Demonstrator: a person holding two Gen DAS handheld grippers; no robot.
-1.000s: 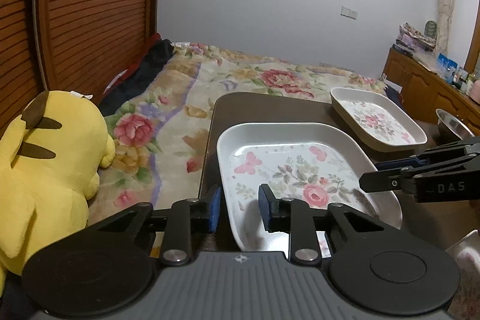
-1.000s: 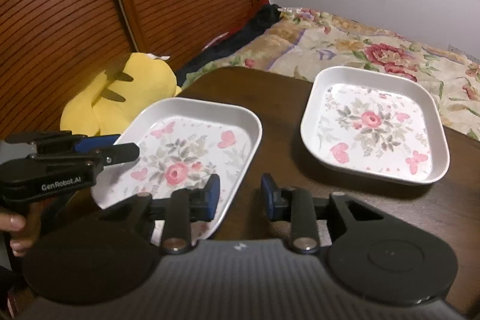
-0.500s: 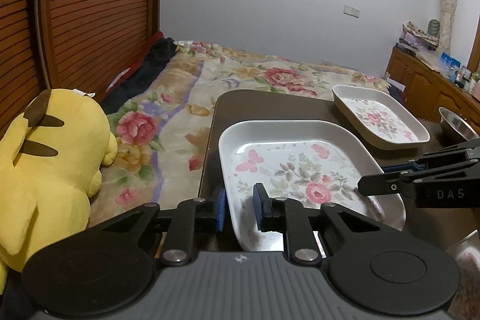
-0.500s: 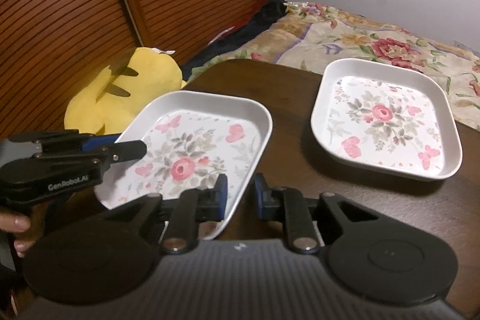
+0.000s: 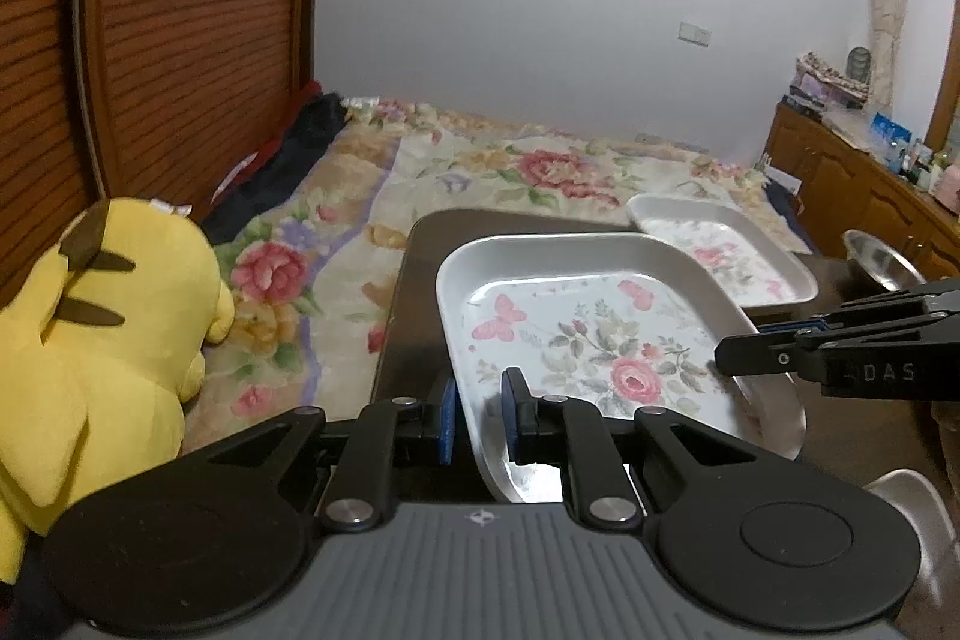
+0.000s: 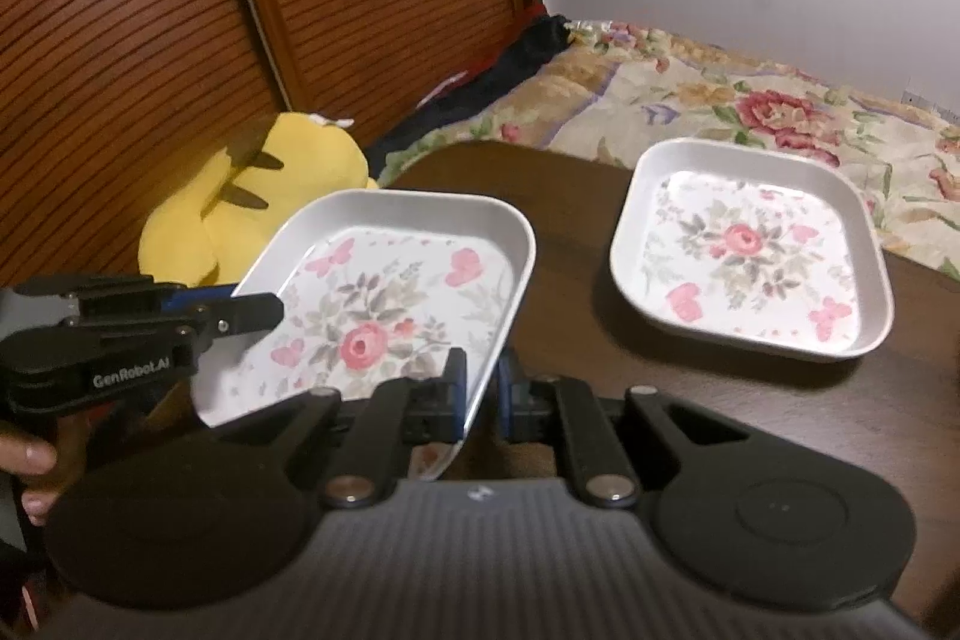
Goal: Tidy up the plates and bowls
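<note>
On table [image 6: 570, 232]: both tongs clamp near plate [image 6: 384, 292] rim; far plate [image 6: 750, 244] apart.

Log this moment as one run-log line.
left claw: shut on near plate rim | right claw: shut on same plate | far plate: on table

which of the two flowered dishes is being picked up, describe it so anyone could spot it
On the dark table by the bed, it is the square flowered dish nearer the yellow plush toy. Unlike its twin lying flat, it is tilted, both grippers clamped on its rim.
</note>
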